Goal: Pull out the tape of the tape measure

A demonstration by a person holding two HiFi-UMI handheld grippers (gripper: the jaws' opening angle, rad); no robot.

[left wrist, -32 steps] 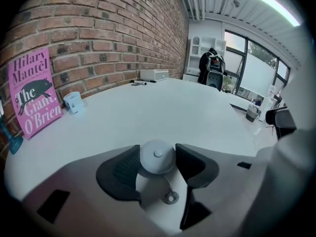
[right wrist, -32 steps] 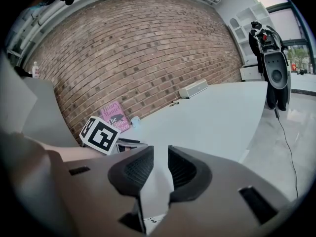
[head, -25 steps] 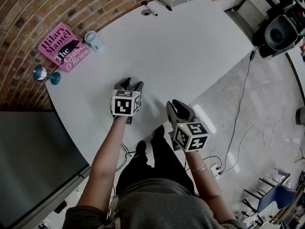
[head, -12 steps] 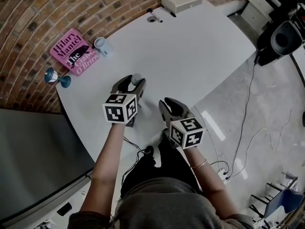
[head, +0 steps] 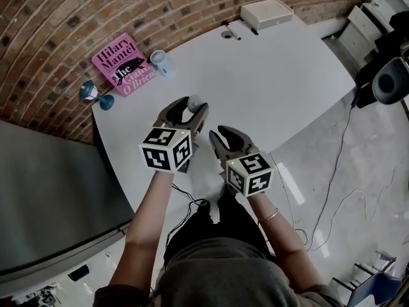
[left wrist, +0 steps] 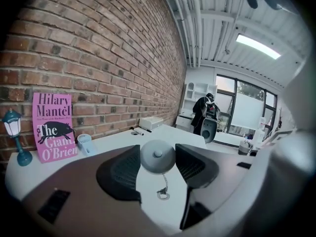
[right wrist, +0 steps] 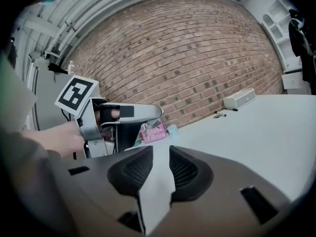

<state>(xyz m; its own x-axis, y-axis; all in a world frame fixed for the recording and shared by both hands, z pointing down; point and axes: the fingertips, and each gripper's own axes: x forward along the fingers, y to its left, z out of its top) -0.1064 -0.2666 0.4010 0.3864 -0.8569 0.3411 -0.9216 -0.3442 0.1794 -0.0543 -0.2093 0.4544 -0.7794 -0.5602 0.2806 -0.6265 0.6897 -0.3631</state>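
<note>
Drawn closer together since a second ago. Clamped between left gripper (head: 193,105) pads: round tape measure (left wrist: 157,156), flat face rearward, pull ring (left wrist: 162,194) trailing toward the holder. Opening with nothing between the jaws: right gripper (right wrist: 160,153).

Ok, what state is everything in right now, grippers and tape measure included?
left gripper: shut on the tape measure
tape measure: tape barely out
right gripper: fingers opening, nothing between them
book: closed, upright against the wall
</note>
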